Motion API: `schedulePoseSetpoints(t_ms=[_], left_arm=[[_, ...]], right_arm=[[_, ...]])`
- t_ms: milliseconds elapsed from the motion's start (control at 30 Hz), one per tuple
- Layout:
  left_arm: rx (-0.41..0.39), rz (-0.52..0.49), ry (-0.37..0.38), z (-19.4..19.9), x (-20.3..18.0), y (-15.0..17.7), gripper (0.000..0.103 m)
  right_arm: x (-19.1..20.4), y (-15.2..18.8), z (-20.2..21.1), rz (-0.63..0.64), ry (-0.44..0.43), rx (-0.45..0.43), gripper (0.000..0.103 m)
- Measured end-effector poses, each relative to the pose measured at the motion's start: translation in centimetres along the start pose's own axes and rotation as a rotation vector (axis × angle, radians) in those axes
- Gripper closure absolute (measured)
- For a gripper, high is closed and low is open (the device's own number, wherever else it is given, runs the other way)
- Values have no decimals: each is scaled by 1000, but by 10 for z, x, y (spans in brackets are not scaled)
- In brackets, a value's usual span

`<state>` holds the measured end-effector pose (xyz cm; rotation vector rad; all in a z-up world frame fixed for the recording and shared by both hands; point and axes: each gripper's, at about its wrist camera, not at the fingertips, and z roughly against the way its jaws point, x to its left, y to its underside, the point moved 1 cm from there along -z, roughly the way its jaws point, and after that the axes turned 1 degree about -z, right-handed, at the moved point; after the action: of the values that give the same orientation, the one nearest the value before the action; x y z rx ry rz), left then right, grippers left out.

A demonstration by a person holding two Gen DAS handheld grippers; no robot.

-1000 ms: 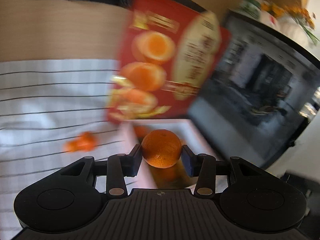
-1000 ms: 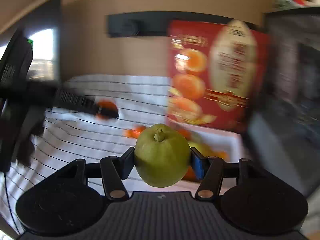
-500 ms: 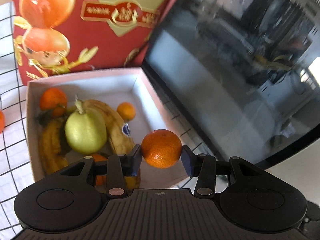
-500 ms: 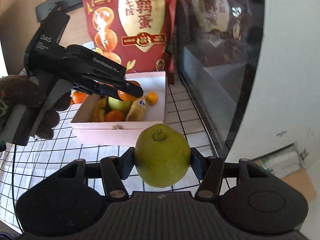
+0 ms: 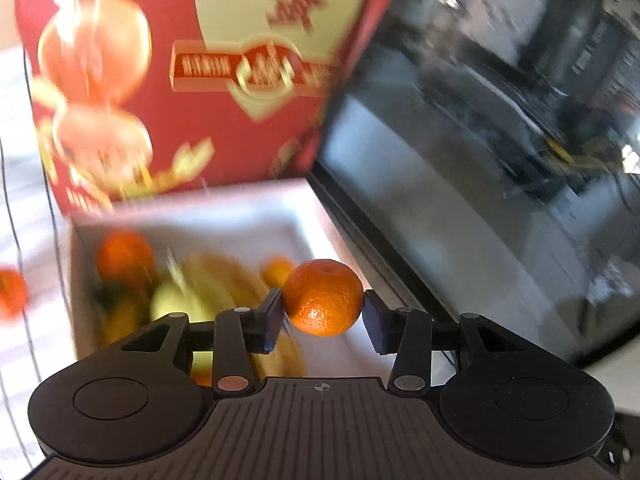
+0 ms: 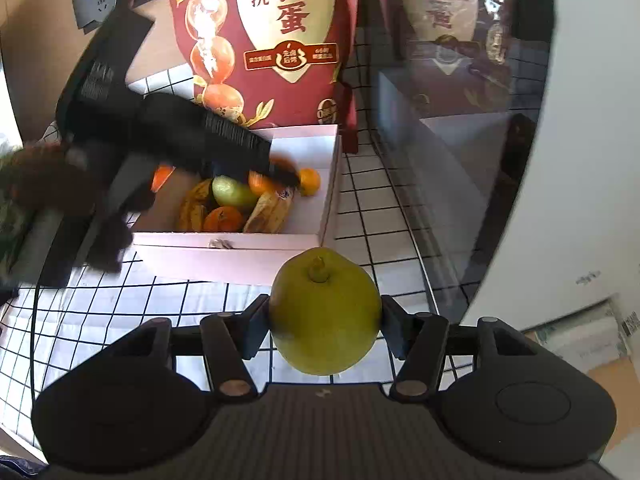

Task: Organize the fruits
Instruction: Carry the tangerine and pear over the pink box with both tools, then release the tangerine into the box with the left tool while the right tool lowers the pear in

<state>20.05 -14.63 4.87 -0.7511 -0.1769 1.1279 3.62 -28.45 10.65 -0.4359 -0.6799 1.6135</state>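
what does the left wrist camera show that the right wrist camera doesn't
Only the left wrist view shows the left gripper clamping a mandarin, plus a loose mandarin on the cloth outside the box.

Only the right wrist view shows the right gripper holding a green pear, and the gloved hand.

Both show the pink box with bananas, and the red bag behind it.

left gripper (image 5: 323, 320): matte black, ribbed housing, round copper pivot screws | right gripper (image 6: 324, 326): same, blue-black jaws
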Motion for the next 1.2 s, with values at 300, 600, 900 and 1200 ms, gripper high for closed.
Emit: schedulePoseSetpoints(t_ms=[300, 600, 900, 1200], left_arm=[[-77, -32, -109, -13, 32, -45, 56], [-213, 98, -103, 71, 67, -4, 56], [-162, 240, -161, 116, 114, 71, 56], [-137, 323, -155, 125, 136, 104, 56]], right_arm=[[10, -18, -9, 43, -40, -42, 45], [14, -66, -59, 71, -43, -112, 45], [30, -64, -96, 157, 0, -67, 45], [51, -68, -110, 234, 23, -68, 45]])
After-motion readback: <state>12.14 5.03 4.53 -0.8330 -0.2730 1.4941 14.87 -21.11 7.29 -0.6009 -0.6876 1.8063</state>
